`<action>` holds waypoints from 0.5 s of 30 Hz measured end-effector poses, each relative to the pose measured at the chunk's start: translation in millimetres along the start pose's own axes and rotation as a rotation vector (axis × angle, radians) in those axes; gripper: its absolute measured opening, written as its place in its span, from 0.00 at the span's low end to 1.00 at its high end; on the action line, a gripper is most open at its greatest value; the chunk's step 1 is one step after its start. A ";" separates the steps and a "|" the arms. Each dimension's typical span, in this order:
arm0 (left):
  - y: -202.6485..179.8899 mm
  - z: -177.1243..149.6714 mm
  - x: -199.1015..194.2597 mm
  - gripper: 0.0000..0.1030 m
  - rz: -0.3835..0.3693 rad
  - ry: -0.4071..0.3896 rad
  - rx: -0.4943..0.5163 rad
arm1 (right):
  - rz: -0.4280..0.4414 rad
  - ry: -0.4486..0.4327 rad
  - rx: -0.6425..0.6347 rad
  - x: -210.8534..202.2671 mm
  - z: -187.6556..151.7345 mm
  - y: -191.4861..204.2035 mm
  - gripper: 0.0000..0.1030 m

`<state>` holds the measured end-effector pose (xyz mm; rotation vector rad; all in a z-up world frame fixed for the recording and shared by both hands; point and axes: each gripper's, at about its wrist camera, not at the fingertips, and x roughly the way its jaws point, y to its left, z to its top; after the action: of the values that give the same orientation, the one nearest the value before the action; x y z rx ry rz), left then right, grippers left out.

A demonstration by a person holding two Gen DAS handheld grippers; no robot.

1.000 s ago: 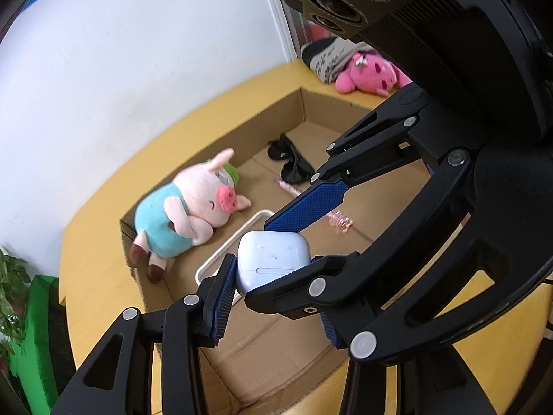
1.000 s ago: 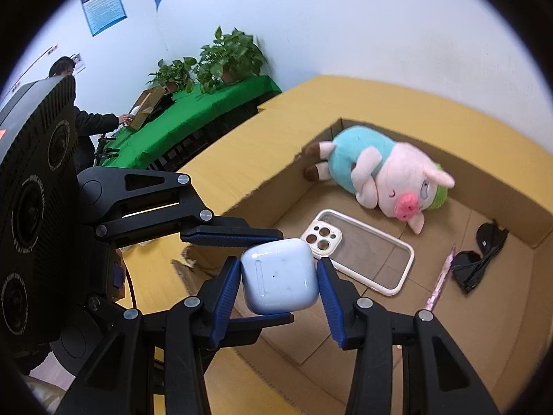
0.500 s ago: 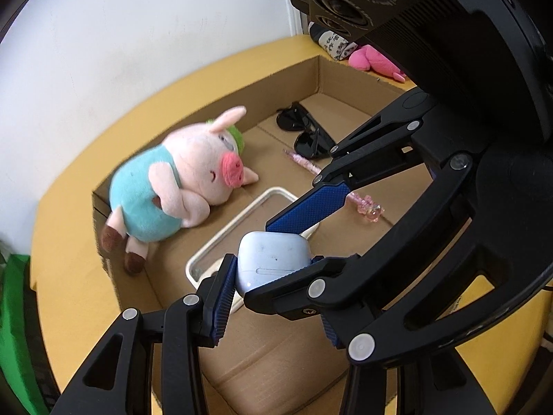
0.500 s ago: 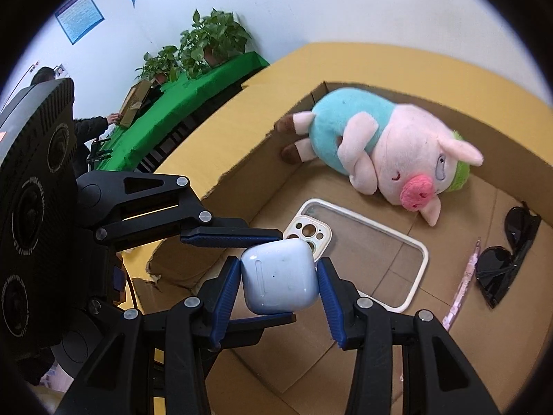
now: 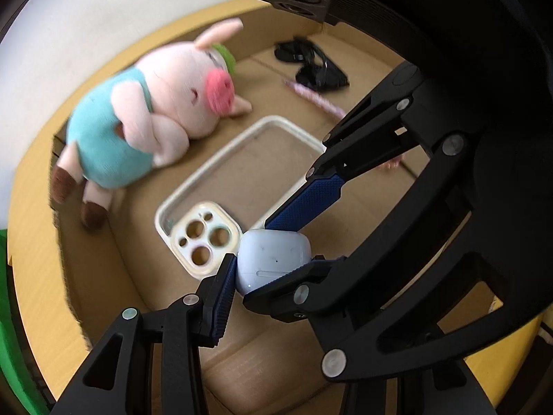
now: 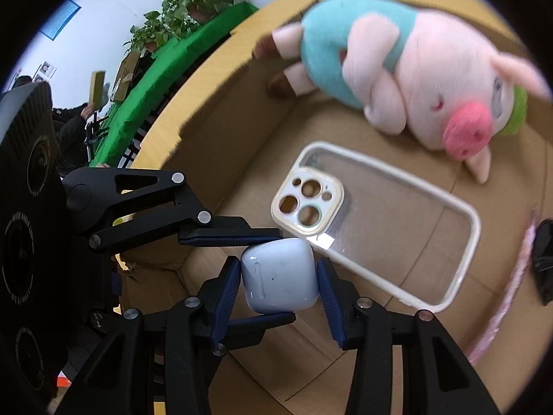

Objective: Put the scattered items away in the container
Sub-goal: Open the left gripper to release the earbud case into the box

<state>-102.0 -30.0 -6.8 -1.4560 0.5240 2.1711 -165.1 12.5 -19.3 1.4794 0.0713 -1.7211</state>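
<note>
A: While both grippers sit over the cardboard box (image 6: 221, 159), where's the earbud case (image 6: 279, 274) rel. to the fingers?

B: Squeezed from four sides. Right gripper (image 6: 280, 297) has its blue pads flat on the case's left & right faces, jaws partway closed, clamped on it. Left gripper (image 5: 273, 263) comes in crosswise: one pad on top of the case, the other underneath, also partway closed and pressing. So one case, two grips.

A: Is it down in the box?

B: Off the floor, hanging above the box's near end, right by the camera cutout of the phone case (image 5: 221, 186). Can't tell if they touch.

A: Count of stuff inside?

B: 1 plush pig (image 6: 408, 69) in a teal shirt, lying on its side by the far wall. 1 clear phone case flat on the floor, between pig & grippers. 1 pr black sunglasses (image 5: 312, 65) further along. 1 pink pen-like thing (image 5: 316, 98) beside the glasses, partly hidden by a finger. All blurred.
</note>
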 end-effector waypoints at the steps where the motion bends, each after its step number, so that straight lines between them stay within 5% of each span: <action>1: 0.1 -0.5 2.1 0.46 -0.004 0.009 -0.002 | 0.008 0.007 0.008 3.2 -0.8 -1.9 0.43; 7: 0.4 -0.9 4.9 0.48 -0.008 0.028 -0.022 | 0.017 0.008 0.028 6.8 0.2 -6.2 0.44; 11: -3.0 -1.2 0.0 0.64 0.021 0.024 -0.022 | 0.020 -0.003 0.033 4.9 -0.7 -5.3 0.45; 15: -6.6 -3.5 -16.4 0.73 0.023 -0.020 -0.029 | 0.023 -0.036 0.033 -5.1 -4.2 -3.1 0.55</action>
<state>-90.2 -29.4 6.8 -1.4485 0.5061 2.2180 -164.0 19.5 -17.7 1.4672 0.0070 -1.7370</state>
